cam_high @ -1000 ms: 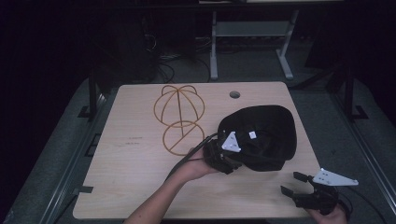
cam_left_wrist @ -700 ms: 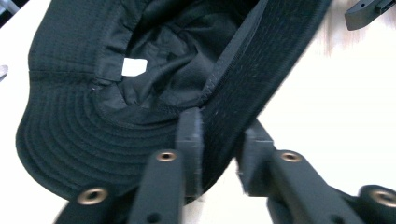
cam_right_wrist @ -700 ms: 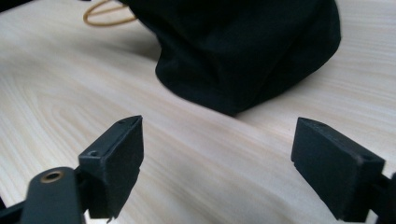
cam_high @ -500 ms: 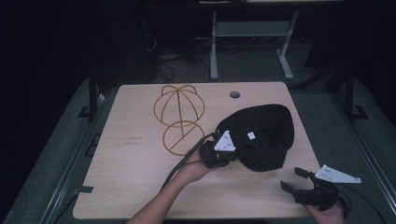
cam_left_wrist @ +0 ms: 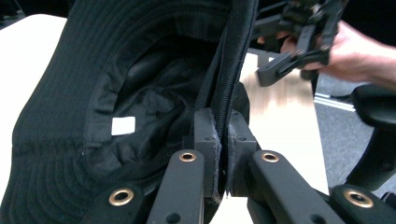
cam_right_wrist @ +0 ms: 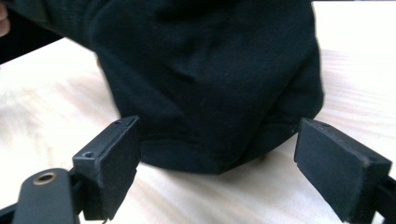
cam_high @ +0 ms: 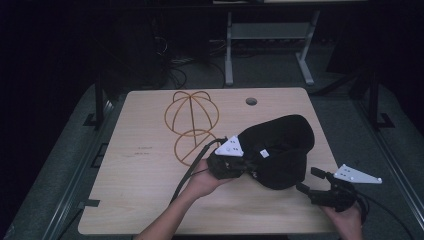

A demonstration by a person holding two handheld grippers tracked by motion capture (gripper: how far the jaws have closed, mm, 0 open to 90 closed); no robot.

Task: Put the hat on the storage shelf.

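Observation:
A black bucket hat (cam_high: 280,150) lies on the right half of the wooden table (cam_high: 140,190), turned so its inside with a white label (cam_left_wrist: 123,126) faces my left gripper. My left gripper (cam_high: 245,167) is shut on the hat's brim (cam_left_wrist: 223,116), which is pinched between its two pads. My right gripper (cam_high: 311,181) hovers just off the hat's near right side, jaws wide open, with the hat's crown (cam_right_wrist: 210,84) lying between and beyond its pads (cam_right_wrist: 112,158) without touching them. My right gripper (cam_left_wrist: 299,42) also appears past the brim in the left gripper view.
A thin wire hat stand (cam_high: 192,125) stands on the table left of the hat, just beyond my left hand. A round cable hole (cam_high: 251,101) sits near the far edge. Dark floor and metal desk legs (cam_high: 229,45) lie beyond the table.
The left gripper has pulled the hat's brim a little left and toward me. The right gripper has edged nearer the hat, still open.

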